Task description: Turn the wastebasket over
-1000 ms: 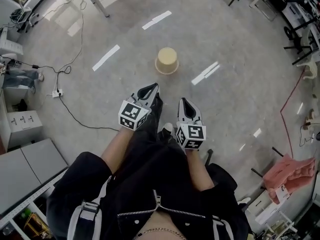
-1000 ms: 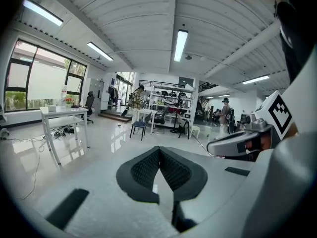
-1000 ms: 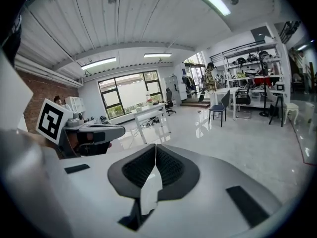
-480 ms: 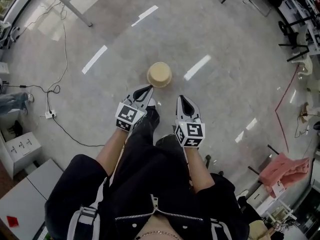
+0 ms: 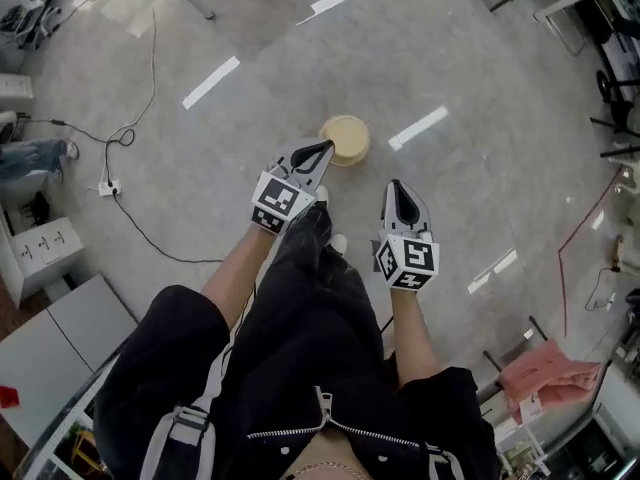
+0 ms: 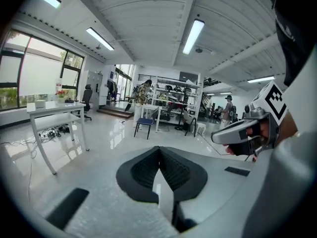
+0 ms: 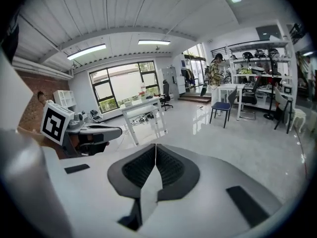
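Wastebasket is standing untouched on floor, left gripper and right gripper hovering near (both pressed together, empty), overturning not yet begun.

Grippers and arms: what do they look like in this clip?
The left gripper and right gripper have pale grey pointed shells, black ribbed pads and a black-and-white marker cube each. Black zipped jacket, sleeves ending near the elbows.

Bright, even light fills the room from ceiling tube lamps and big windows. The glossy floor throws back white streaks of glare. Shadows are faint and soft. Both gripper views bulge and darken toward their round edges.
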`<action>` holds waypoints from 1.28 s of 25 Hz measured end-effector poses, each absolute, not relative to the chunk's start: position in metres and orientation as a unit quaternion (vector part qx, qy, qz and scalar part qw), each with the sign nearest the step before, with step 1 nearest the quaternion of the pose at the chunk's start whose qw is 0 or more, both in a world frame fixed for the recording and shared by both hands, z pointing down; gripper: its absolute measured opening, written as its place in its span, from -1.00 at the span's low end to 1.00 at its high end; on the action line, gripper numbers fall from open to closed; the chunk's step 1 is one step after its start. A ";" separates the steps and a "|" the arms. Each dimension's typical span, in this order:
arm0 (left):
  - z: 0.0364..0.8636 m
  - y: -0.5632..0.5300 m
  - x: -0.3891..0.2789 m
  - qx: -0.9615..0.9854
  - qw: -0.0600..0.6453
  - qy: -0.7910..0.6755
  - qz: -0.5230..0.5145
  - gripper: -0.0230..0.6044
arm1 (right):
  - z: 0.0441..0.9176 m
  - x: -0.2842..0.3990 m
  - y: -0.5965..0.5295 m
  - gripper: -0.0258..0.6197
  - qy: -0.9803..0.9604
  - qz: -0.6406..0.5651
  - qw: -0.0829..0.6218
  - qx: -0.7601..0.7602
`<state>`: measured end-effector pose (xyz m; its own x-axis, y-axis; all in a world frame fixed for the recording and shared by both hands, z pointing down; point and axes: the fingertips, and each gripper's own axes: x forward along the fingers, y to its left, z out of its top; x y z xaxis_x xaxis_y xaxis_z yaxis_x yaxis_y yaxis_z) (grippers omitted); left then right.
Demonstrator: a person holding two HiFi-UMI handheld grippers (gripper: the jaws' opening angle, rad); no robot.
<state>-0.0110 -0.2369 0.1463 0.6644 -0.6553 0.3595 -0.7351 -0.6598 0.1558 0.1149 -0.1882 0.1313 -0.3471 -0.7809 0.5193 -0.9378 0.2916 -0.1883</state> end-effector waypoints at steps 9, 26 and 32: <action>0.169 -0.222 -0.083 0.894 0.136 -0.410 0.119 -0.91 | 0.160 0.041 -0.192 -0.88 -0.824 0.203 0.161 0.504; 0.467 -0.268 -0.025 0.919 0.071 -0.368 0.126 -0.91 | 0.497 0.095 -0.236 -0.88 -0.829 0.209 0.156 0.494; 0.595 -0.276 -0.016 0.922 0.052 -0.361 0.131 -0.91 | 0.617 0.101 -0.263 -0.88 -0.831 0.208 0.139 0.496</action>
